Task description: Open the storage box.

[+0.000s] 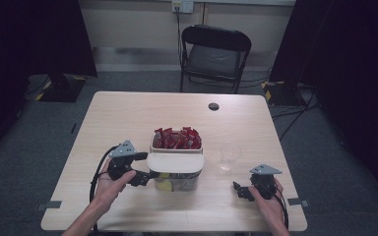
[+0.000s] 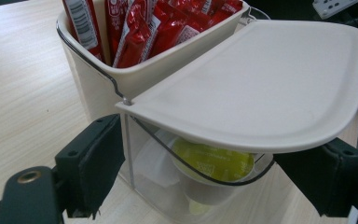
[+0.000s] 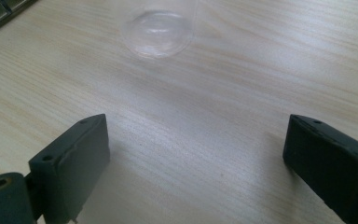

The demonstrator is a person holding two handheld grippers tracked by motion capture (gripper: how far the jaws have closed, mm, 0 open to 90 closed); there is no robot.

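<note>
Left gripper [image 1: 145, 173], jaws spread, is straddling cream lidded clear plastic container [image 2: 242, 88] on pale wood-grain tabletop [image 1: 128, 118]; right gripper [image 1: 240, 189] is sitting released nr black folding chair [image 1: 215, 54].

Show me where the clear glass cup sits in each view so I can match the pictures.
High view: the clear glass cup stands right of centre, beside the white container, ahead of the right hand-held gripper.
Left gripper view: not in it.
Right gripper view: the cup's base is at top centre, beyond the open jaws.
Shared landmark: the light wooden table, whose grain runs under the cup.
</note>
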